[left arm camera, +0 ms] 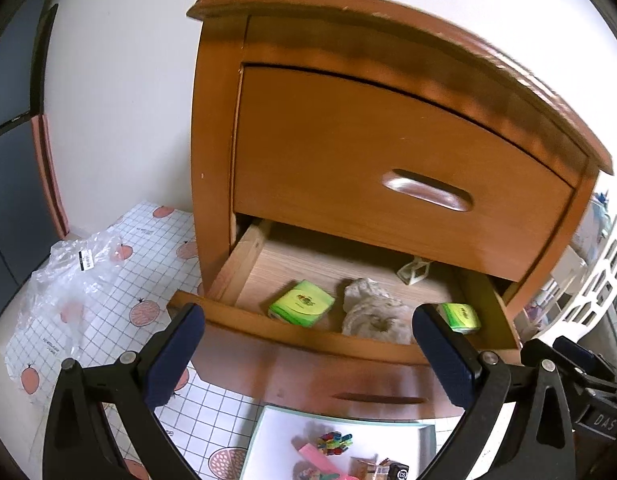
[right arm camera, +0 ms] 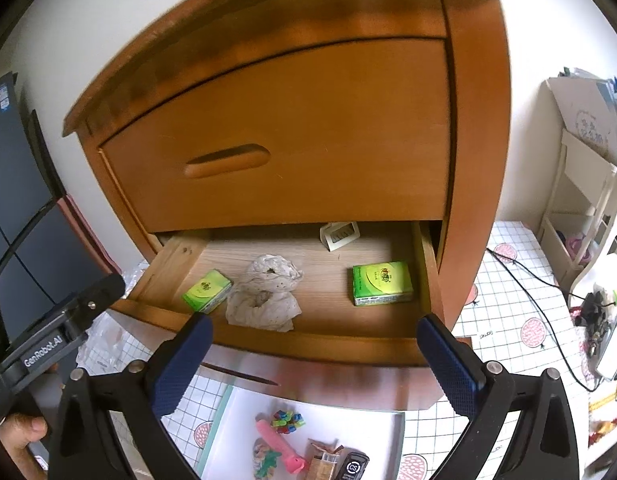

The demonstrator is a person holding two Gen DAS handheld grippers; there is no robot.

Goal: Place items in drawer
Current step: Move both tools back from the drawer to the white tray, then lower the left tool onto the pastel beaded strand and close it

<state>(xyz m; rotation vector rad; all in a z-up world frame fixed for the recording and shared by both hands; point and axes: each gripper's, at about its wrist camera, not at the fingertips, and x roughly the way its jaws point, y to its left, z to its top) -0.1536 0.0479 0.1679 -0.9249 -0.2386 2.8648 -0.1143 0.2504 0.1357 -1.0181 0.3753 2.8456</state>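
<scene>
The lower drawer (left arm camera: 308,338) (right arm camera: 308,344) of a wooden nightstand is pulled out. Inside lie two green packets (left arm camera: 301,304) (right arm camera: 207,290) (left arm camera: 459,317) (right arm camera: 382,283), a crumpled grey cloth (left arm camera: 372,314) (right arm camera: 264,294) and a small white holder (right arm camera: 339,235). Below the drawer a white tray (left arm camera: 276,432) (right arm camera: 348,416) holds a pink item (right arm camera: 278,444), colourful clips (right arm camera: 286,419) and small packets. My left gripper (left arm camera: 308,344) and right gripper (right arm camera: 314,354) both hang open and empty in front of the drawer's front edge.
The upper drawer (left arm camera: 388,168) is closed. The nightstand stands on a checked sheet (left arm camera: 148,248). A clear plastic bag (left arm camera: 76,276) lies to the left. White racks (right arm camera: 580,208) and a black cable (right arm camera: 528,280) are on the right. A hand (right arm camera: 20,436) holds the other gripper at the lower left.
</scene>
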